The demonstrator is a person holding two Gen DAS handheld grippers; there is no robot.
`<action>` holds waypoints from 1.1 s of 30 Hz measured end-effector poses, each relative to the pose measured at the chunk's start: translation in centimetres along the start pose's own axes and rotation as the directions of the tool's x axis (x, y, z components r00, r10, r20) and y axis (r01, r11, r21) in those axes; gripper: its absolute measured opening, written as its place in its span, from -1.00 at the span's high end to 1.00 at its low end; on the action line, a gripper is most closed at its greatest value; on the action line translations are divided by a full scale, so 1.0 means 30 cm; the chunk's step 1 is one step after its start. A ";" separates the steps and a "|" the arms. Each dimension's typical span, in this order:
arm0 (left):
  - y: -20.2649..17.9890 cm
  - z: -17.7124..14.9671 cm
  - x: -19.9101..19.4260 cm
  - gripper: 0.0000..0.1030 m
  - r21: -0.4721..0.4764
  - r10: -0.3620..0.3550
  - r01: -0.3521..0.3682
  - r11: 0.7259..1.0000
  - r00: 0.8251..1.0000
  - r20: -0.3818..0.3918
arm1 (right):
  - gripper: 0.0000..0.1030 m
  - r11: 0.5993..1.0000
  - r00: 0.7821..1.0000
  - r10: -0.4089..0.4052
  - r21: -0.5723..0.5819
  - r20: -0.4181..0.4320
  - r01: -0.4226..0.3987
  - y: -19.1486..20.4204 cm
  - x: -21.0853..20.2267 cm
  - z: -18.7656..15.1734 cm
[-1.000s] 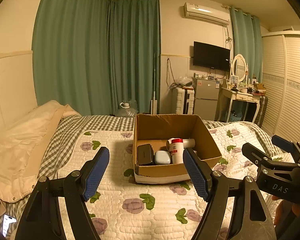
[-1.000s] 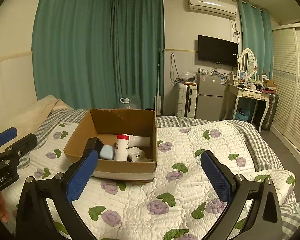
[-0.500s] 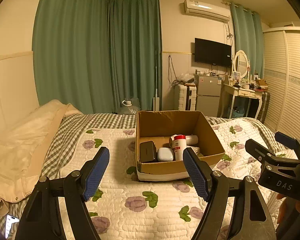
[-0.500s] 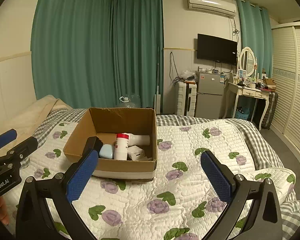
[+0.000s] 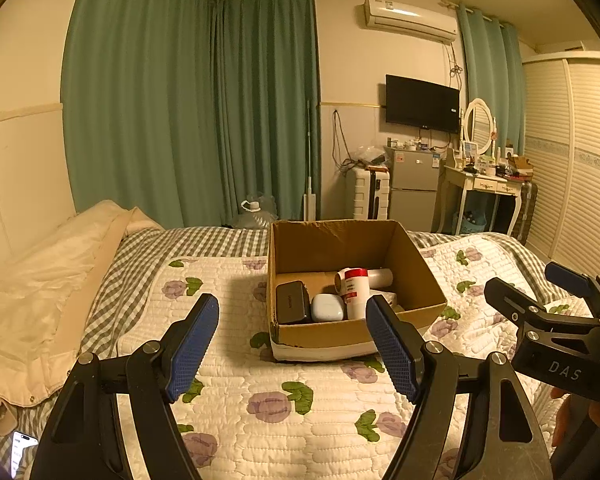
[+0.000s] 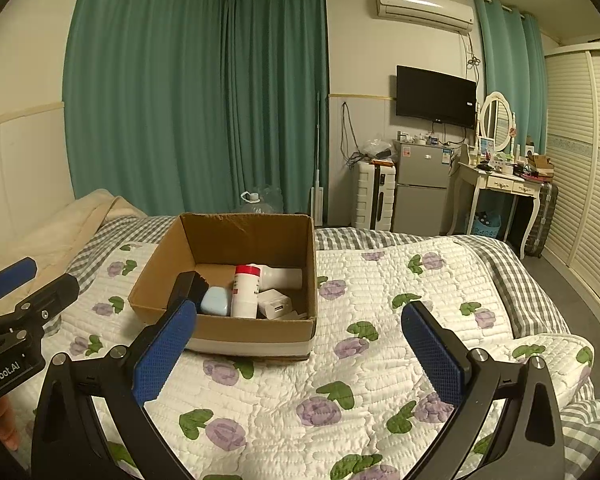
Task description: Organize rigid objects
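An open brown cardboard box is seen resting on the flower-patterned white quilted bed. Inside it a white bottle with a red cap stands upright, beside a pale blue rounded case, a black rectangular case and a white plug adapter. The left gripper and the right gripper are held above the quilt, each with its blue pads spread apart and nothing between them.

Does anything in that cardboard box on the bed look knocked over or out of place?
Mostly tidy. In the cardboard box, one white bottle lies on its side behind the upright red-capped bottle. The box's front bottom edge looks patched with white tape. Both tools, left and right, hang open and empty above the quilt.
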State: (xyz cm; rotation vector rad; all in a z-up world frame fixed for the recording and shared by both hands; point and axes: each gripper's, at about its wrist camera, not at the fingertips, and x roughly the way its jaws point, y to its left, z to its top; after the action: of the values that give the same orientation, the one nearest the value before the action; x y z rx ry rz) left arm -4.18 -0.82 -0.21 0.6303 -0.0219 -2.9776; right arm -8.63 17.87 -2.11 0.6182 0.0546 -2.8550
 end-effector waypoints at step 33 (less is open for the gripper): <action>-0.004 -0.005 0.003 -0.53 0.002 0.003 -0.003 1.000 1.000 -0.011 | -1.00 1.000 1.000 0.006 -0.006 -0.019 -0.006 0.009 0.011 -0.015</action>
State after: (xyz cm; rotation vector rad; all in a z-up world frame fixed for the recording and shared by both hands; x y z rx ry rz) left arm -4.21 -0.70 -0.38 0.6463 -0.0242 -2.9713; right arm -8.70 17.58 -2.65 0.6427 0.0640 -2.8427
